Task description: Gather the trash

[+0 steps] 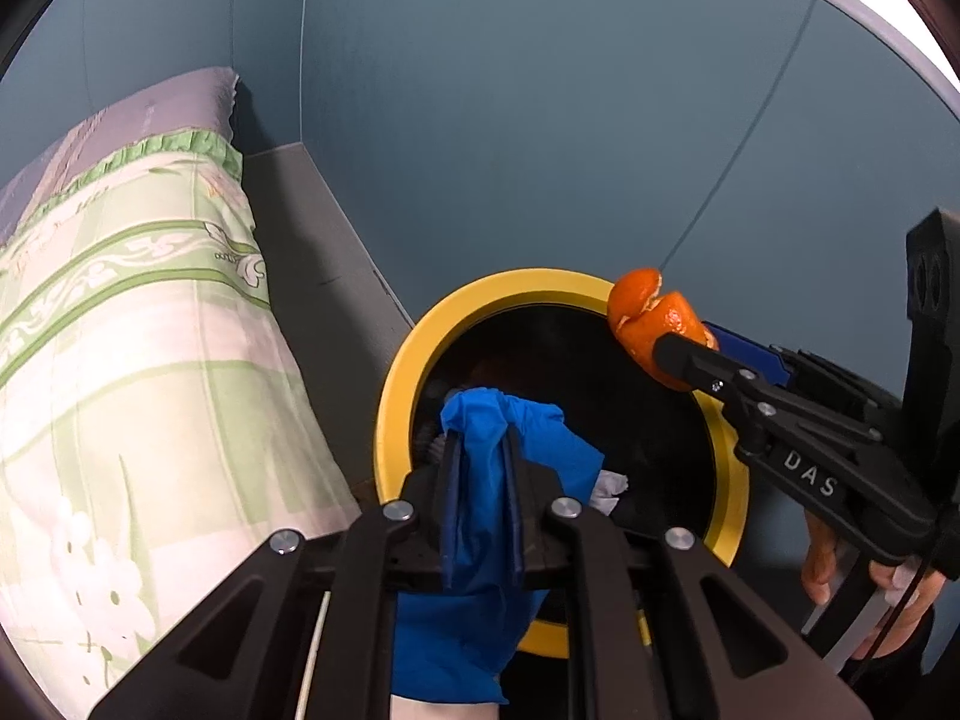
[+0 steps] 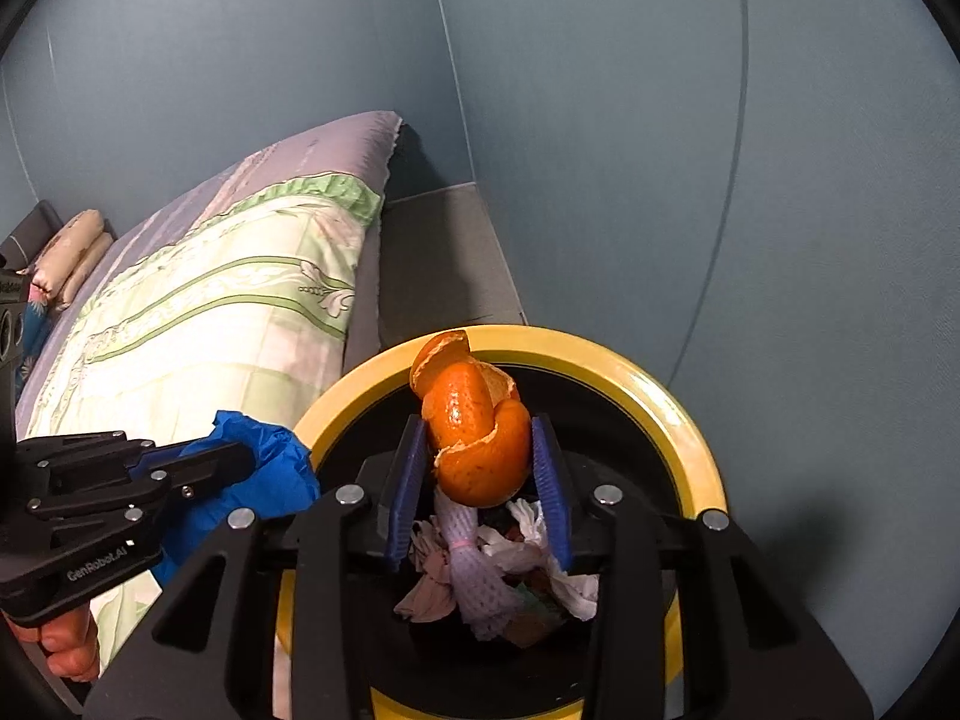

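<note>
A round bin with a yellow plastic rim and black inside (image 2: 690, 414) is seen from above, standing on the blue floor beside a bed covered with a green-and-white flowered quilt (image 2: 198, 324). A crumpled blue plastic glove or sheet (image 1: 498, 462) is clamped between the narrowly set jaws of the left gripper (image 1: 483, 450), held over the left, near part of the bin's opening, with its loose end hanging down below the fingers. A curled piece of orange citrus peel (image 2: 477, 444) is held between the blue ribbed pads (image 2: 549, 474) of the right gripper (image 2: 480, 468); the pads touch it on both sides, and it hangs above the bin's opening, close to the far rim. Inside the bin lie crumpled white tissues (image 2: 540, 546) and a pale purple foam fruit net (image 2: 474, 576). In the left wrist view, a hand (image 1: 852, 588) is seen on the right gripper's handle at the right edge.
</note>
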### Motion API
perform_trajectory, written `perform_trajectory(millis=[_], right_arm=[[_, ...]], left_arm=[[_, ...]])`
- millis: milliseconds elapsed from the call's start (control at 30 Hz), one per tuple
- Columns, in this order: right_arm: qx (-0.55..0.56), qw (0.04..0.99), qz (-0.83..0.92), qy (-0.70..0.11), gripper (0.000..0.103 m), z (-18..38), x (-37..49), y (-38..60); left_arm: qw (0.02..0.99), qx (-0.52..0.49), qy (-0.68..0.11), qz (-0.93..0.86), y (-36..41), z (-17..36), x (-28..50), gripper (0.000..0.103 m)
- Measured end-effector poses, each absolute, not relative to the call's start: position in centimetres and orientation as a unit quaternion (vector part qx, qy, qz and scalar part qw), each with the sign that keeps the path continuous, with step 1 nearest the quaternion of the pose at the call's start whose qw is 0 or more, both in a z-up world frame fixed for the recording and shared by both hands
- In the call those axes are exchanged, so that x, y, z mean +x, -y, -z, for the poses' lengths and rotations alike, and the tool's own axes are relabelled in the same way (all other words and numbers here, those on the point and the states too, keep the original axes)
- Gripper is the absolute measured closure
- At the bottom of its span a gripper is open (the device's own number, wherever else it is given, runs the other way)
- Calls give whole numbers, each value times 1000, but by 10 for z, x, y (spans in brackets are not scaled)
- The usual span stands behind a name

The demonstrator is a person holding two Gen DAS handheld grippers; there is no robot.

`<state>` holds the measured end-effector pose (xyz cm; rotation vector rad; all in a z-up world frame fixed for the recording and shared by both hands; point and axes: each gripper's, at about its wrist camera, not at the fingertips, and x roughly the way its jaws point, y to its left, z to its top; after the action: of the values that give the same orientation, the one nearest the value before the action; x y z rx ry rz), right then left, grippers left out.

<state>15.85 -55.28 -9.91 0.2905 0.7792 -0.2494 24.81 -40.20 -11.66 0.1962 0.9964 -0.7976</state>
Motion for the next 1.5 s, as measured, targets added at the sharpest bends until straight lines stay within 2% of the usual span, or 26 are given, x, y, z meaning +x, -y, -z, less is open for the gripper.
perform_trajectory(millis=[67, 133, 167, 267, 333, 567, 767, 933, 1033, 1133, 1300, 1500], right_arm=[[144, 904, 122, -384, 65, 102, 162, 555], [146, 902, 129, -385, 56, 103, 163, 557], [146, 901, 134, -386, 51, 104, 164, 558], [153, 898, 144, -386, 51, 104, 161, 563], [157, 898, 151, -382, 51, 102, 157, 565], [124, 906, 174, -366, 45, 87, 141, 549], [100, 906, 192, -362, 34, 78, 140, 526], [83, 916, 173, -352, 10, 63, 142, 479], [72, 928, 141, -338, 8, 55, 144, 442], [86, 936, 81, -332, 8, 51, 146, 401], [82, 942, 15, -326, 8, 52, 142, 329], [61, 950, 40, -304, 8, 44, 127, 274]], left_arm=[[797, 79, -469, 373, 401, 116, 251, 76], [801, 70, -467, 369, 398, 113, 252, 53], [805, 68, -464, 363, 397, 113, 253, 49], [809, 54, -462, 359, 387, 109, 256, 44], [812, 40, -461, 357, 377, 105, 258, 37], [832, 5, -446, 330, 325, 95, 262, 34], [852, -17, -438, 286, 256, 85, 256, 32], [875, -46, -423, 232, 179, 80, 248, 21], [893, -61, -406, 187, 129, 77, 236, 11], [909, -75, -384, 139, 81, 75, 220, 8], [933, -79, -343, 69, 19, 66, 183, 8], [952, -80, -297, 9, -23, 53, 140, 8]])
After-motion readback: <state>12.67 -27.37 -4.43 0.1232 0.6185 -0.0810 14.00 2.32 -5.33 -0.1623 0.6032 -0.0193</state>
